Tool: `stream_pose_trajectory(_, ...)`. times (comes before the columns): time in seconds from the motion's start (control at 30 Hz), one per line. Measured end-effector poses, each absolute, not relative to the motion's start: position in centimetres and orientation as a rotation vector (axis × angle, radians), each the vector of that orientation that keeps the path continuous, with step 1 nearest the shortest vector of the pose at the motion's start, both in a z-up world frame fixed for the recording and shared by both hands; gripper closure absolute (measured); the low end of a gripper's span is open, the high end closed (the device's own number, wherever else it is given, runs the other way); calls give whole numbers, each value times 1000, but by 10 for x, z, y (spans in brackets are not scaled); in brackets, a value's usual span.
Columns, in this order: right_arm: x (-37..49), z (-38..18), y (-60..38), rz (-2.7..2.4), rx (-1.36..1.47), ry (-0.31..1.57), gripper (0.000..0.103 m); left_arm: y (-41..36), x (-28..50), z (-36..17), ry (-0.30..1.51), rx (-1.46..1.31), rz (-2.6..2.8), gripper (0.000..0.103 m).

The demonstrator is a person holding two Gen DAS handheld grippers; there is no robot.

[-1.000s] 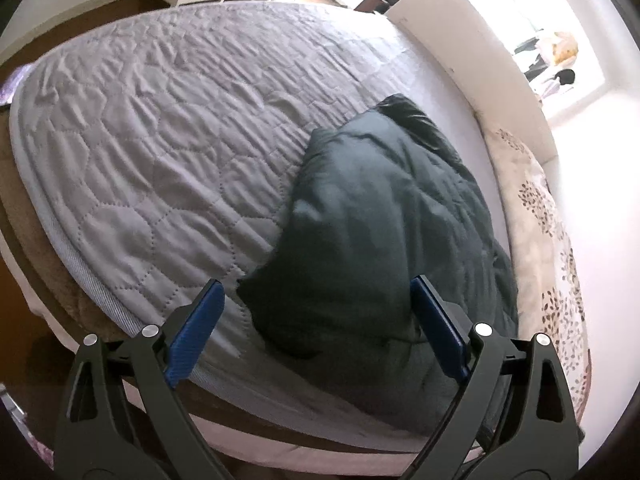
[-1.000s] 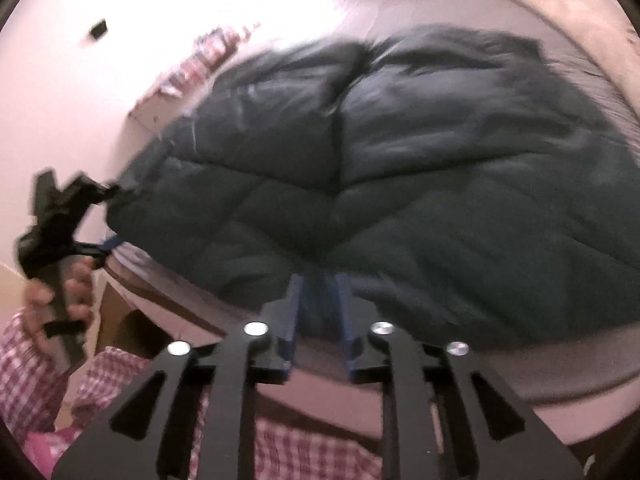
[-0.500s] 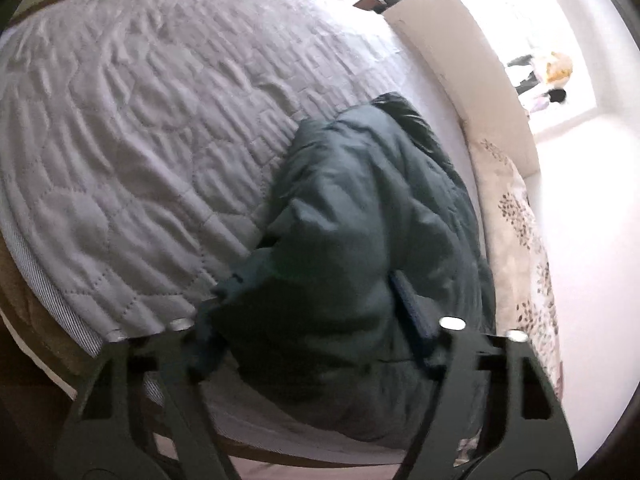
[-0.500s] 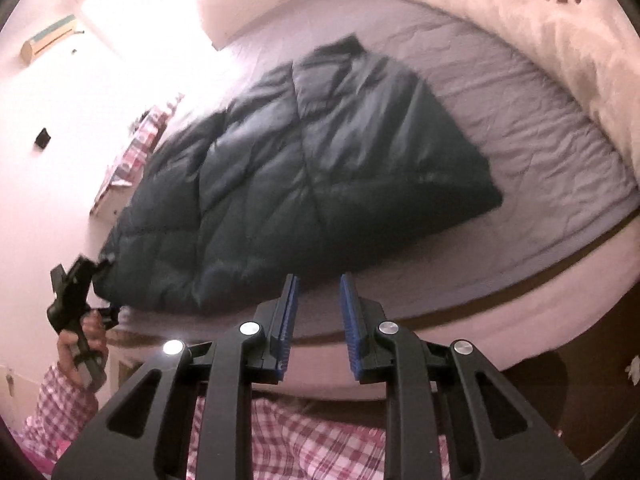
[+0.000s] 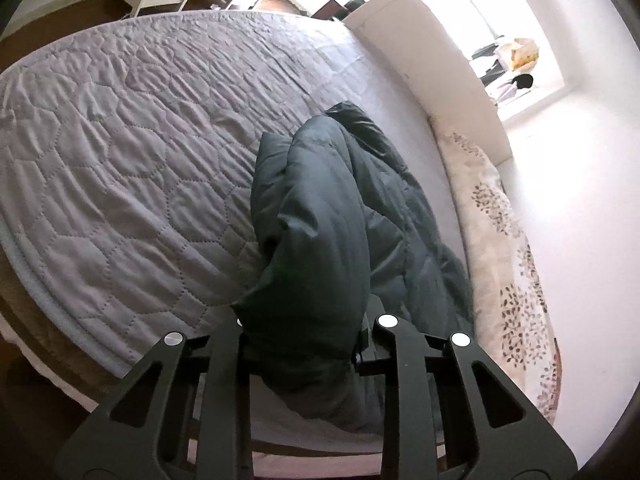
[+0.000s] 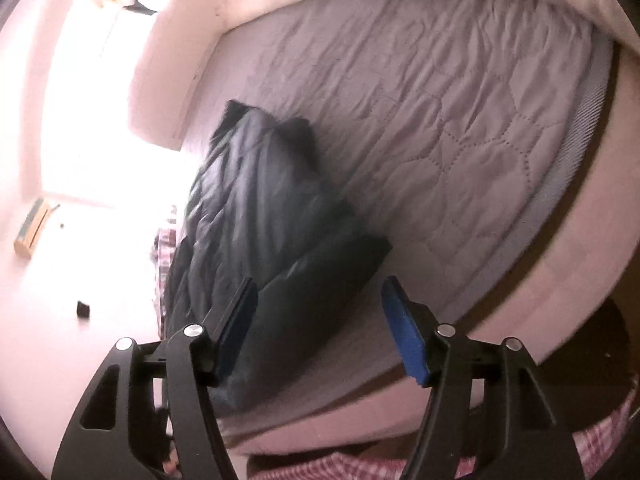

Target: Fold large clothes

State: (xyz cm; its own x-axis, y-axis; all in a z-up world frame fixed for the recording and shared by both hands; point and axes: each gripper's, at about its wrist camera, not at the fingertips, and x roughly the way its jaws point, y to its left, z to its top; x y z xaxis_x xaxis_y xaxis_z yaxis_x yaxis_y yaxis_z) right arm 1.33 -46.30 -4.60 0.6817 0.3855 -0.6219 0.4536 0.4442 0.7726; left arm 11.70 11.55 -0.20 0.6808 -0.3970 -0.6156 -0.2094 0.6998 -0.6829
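A dark green quilted puffer jacket (image 5: 320,216) lies on the grey quilted bed (image 5: 120,168), bunched lengthwise. My left gripper (image 5: 304,332) is shut on the jacket's near end, which drapes over and hides the pads. In the right wrist view the jacket (image 6: 264,224) lies at the bed's near left side. My right gripper (image 6: 320,320) is open and empty, its blue pads (image 6: 404,332) on either side of the jacket's near corner, apart from it.
A white headboard (image 5: 424,68) and a window sill with items stand behind the bed. A floral duvet (image 5: 508,248) lies along the right edge by the wall. The grey bed cover (image 6: 460,128) spreads right of the jacket. My plaid clothing (image 6: 360,468) is below.
My left gripper closed on the jacket's near end and lifted it, bunching the jacket. My right gripper opened from shut and swung round to face the jacket's near corner.
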Motion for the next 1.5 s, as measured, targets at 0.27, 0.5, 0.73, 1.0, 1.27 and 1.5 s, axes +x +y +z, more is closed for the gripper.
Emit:
stream_pose_trajectory(0.27, 5, -33, -451, 55, 1108, 908, 86, 137, 82, 13, 825, -790, -108, 80)
stream_pose_trajectory(0.5, -12, 7, -433, -137, 726, 1007, 71, 137, 71, 10, 838, -716, -89, 80)
stream_pose_trajectory(0.73, 8, 61, -360, 37, 376, 863, 83, 131, 67, 23, 806, -645, -109, 80)
stream_pose_trajectory(1.0, 80, 25, -225, 451, 194, 1031, 102, 122, 61, 42, 780, -609, -138, 80)
stream_pose_trajectory(1.27, 114, -34, -203, 434, 153, 1229, 102, 86, 54, 78, 724, -481, -200, 80)
stream_pose_trajectory(1.5, 94, 9, -286, 462, 407, 1072, 102, 47, 52, 119, 674, -387, -260, 80)
